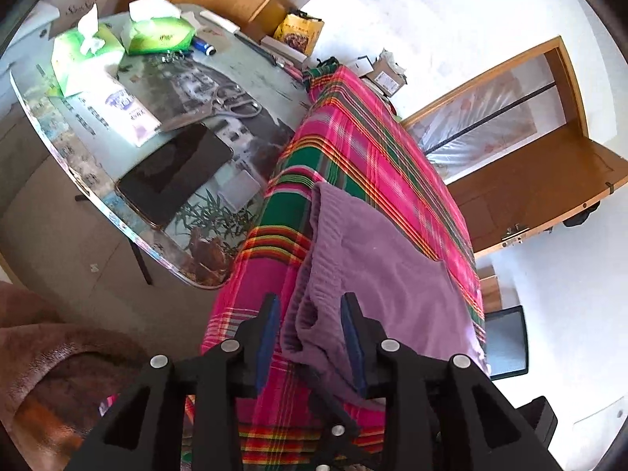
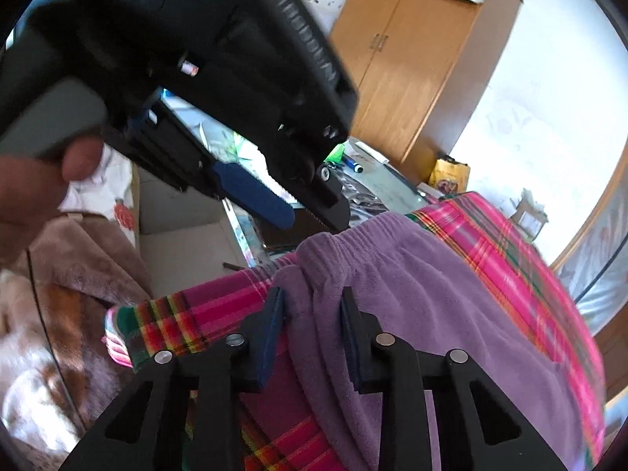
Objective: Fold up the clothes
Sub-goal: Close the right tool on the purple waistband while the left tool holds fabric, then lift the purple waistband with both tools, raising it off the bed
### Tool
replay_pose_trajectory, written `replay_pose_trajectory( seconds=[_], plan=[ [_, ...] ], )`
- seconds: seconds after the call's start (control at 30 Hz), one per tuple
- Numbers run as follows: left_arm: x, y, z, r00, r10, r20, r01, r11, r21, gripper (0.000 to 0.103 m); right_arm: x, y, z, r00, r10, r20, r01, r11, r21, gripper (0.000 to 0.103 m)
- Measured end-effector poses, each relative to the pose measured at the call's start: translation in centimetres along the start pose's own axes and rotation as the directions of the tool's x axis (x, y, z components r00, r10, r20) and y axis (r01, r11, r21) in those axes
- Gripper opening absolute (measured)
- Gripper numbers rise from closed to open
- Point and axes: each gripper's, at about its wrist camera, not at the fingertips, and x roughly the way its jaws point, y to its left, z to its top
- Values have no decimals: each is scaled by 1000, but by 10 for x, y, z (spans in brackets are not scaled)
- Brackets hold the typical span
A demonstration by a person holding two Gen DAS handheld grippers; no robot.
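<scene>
A purple fleece garment [image 1: 376, 259] with an elastic waistband lies on a pink, green and red plaid cloth [image 1: 353, 137]. My left gripper [image 1: 310, 314] is open, its blue-padded fingers on either side of the bunched near edge of the garment. In the right wrist view the garment [image 2: 431, 294] fills the middle. My right gripper [image 2: 312, 306] is open with a fold of the waistband between its fingers. The left gripper's body [image 2: 219, 59] hangs over the upper left there, held by a hand [image 2: 35, 188].
A glass table [image 1: 98, 180] at the left holds tissue packs [image 1: 157, 33], scissors [image 1: 231, 104] and a dark tablet [image 1: 172, 172]. A brown blanket [image 1: 47, 345] lies lower left. A wooden wardrobe [image 2: 412, 59] and door [image 1: 549, 196] stand behind.
</scene>
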Motion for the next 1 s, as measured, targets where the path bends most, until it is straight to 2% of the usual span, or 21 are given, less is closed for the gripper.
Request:
replay_pose_trajectory(
  seconds=[0.1,0.2,0.3,0.4,0.5,0.6,0.67,0.73,0.8,0.9,1.0],
  plan=[
    [3,2,2,1000,9,1,-9,1000,-12,40,-7,-9,0,1000,3,31,-4,999,37,17],
    [2,3,3,1000,-21,1,21,999,-29,44,-16,-17,-2,998,4,62,-9,997,77,16],
    [2,3,3,999,-42,-7,41,998,-46,45,-23,-22,-2,996,8,85,-17,995,100,14],
    [6,9,5,998,-51,-22,49,995,-91,45,-29,-28,-5,995,11,99,-23,992,122,7],
    [13,15,7,994,-96,-41,90,986,-140,46,-35,-21,-3,995,4,95,-15,993,118,7],
    [14,17,6,995,-88,-40,80,985,-154,46,-34,-16,-4,997,10,78,-18,994,104,7],
    [14,19,5,996,-82,-40,74,984,-163,46,-34,-12,-4,997,21,76,-28,995,91,11],
    [14,21,4,996,-76,-39,68,983,-173,46,-36,-7,-2,995,29,93,-34,997,63,32],
    [15,23,3,997,-70,-39,62,981,-182,46,-37,2,0,994,27,102,-29,999,14,41],
    [16,24,1,996,-75,-47,66,981,-182,46,-24,16,3,999,-20,45,23,997,-77,42],
    [16,23,-1,996,-78,-46,69,982,-175,46,-14,22,2,998,-63,-1,62,993,-103,42]
  ],
)
